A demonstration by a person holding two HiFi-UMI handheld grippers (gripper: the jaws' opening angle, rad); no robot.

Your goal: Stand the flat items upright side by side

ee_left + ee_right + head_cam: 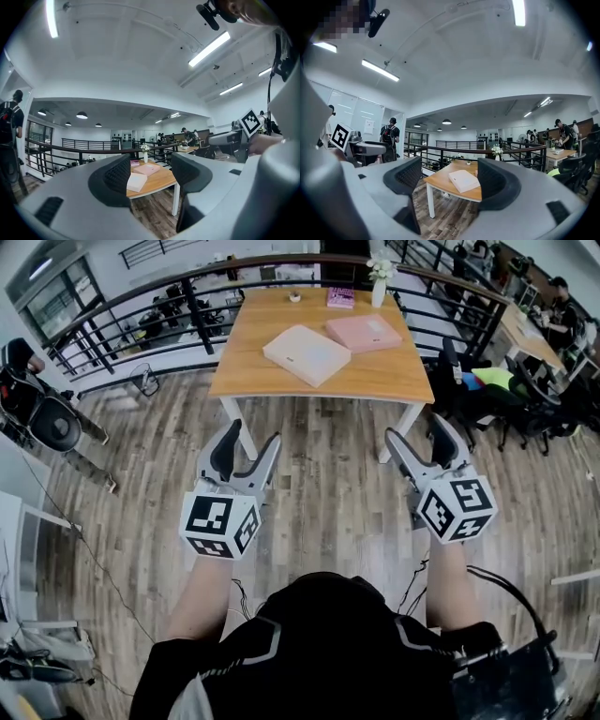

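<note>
Two flat boxes (307,354) (364,333) on wooden table (394,376) by railing (122,307); left tongs (251,433), right tongs (415,428) released.

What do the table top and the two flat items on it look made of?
Table top: wood or wood-look laminate, matte, with faint grain. Cream item and pink item: likely card or paperboard, matte, with crisp edges; too far away to be sure.

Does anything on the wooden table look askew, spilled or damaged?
Nothing is spilled or damaged. The cream box and the pink box lie flat on the table, both turned at an angle to its edges.
</note>
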